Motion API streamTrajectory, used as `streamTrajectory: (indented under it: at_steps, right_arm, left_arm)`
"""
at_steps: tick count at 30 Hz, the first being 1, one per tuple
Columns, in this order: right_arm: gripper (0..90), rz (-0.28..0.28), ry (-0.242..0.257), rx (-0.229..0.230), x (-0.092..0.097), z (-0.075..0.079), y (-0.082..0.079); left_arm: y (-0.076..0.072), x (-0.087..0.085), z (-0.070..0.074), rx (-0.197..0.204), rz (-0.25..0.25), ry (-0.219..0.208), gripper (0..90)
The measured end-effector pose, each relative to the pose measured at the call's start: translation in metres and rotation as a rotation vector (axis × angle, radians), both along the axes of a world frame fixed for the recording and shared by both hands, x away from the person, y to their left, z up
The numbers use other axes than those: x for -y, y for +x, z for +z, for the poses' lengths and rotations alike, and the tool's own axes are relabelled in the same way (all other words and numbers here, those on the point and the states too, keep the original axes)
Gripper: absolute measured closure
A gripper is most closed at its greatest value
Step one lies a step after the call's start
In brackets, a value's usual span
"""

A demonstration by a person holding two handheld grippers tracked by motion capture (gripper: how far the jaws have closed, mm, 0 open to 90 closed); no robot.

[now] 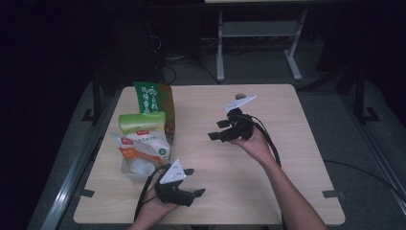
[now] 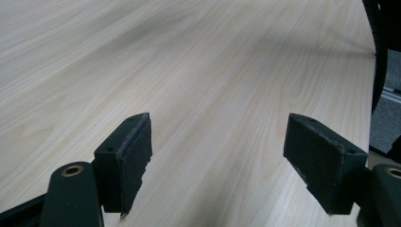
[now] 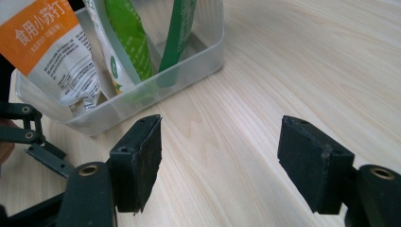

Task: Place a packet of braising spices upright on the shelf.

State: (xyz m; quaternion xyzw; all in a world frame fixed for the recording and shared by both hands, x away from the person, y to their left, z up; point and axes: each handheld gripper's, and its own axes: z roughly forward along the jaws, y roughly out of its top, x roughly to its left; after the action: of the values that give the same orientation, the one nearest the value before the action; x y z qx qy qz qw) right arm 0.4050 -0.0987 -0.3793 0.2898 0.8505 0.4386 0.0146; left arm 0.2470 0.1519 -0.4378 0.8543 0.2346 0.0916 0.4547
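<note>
A clear plastic bin (image 3: 194, 61) stands at the table's left with three packs upright in it: a white and orange bag (image 1: 143, 149) (image 3: 45, 40), a light green pouch (image 1: 142, 122) (image 3: 125, 40) and a dark green box (image 1: 154, 101) (image 3: 182, 23). My right gripper (image 1: 217, 130) (image 3: 220, 161) hovers mid-table, pointing left at the bin, open with nothing between its jaws. My left gripper (image 1: 194, 182) (image 2: 217, 156) rests near the front edge, just right of the bin, pointing right over bare wood. It is open and holds nothing.
The light wooden table (image 1: 287, 158) is bare to the right of the bin. A black cable (image 2: 378, 52) trails off the right hand near the table's right edge. A metal table frame (image 1: 258, 43) stands on the floor beyond the far edge.
</note>
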Motion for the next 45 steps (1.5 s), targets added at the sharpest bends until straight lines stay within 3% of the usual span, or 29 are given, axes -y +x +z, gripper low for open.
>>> streamTrajectory:
  at_steps: [23, 30, 31, 36, 45]
  right_arm:
    - [29.5, -0.054, -0.034, -0.041, 0.035, -0.006, -0.013]
    - [29.1, -0.077, -0.038, -0.058, 0.054, -0.012, -0.02]
    - [29.5, -0.083, -0.031, -0.044, 0.058, -0.014, -0.023]
    - [29.1, -0.092, -0.042, -0.069, 0.065, -0.019, -0.03]
    - [29.5, -0.096, -0.041, -0.06, 0.075, -0.027, -0.045]
  left_arm:
    - [0.003, -0.001, 0.0, 0.004, -0.004, 0.003, 24.0]
    - [0.003, 0.0, -0.001, 0.0, -0.003, 0.004, 24.0]
    - [0.003, 0.0, -0.001, -0.002, 0.0, 0.001, 24.0]
    - [0.003, 0.001, -0.001, 0.003, -0.006, 0.008, 24.0]
    - [0.002, 0.003, -0.002, 0.001, -0.004, 0.012, 24.0]
